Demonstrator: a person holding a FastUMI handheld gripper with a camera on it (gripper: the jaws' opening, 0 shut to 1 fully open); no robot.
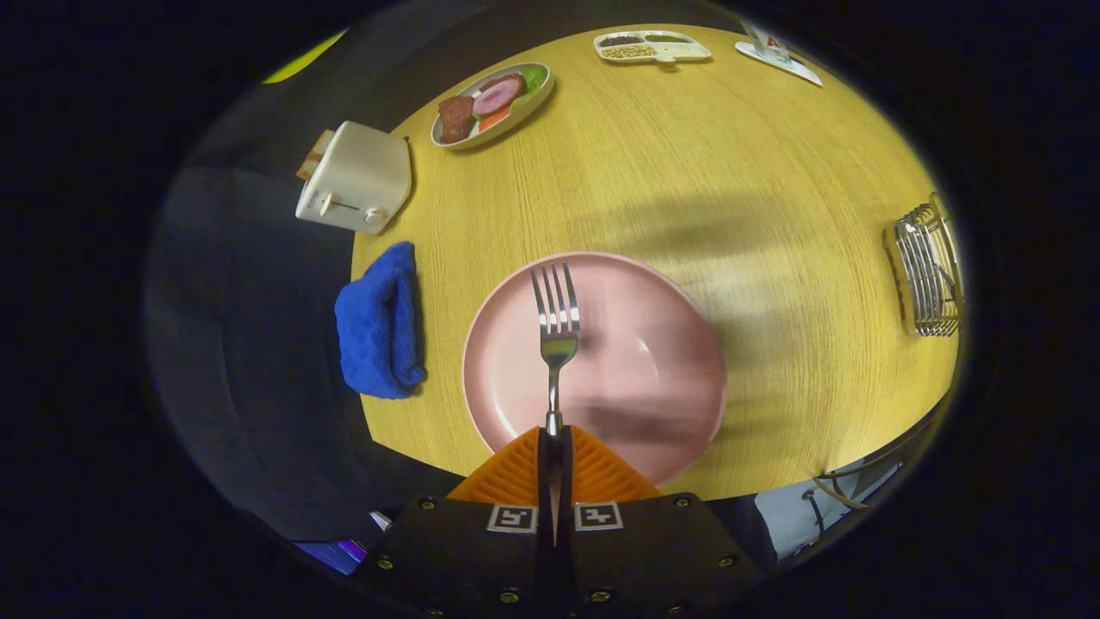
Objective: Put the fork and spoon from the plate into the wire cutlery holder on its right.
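No readable words or numbers anywhere. Only signs: two square black-and-white coded marker tags (555,517) on the tongs' (554,443) body, bottom centre, one per finger, pattern only, no letters. Upper right, a white card (778,58) on the desk (730,172) carries a small red mark, too blurred to read.
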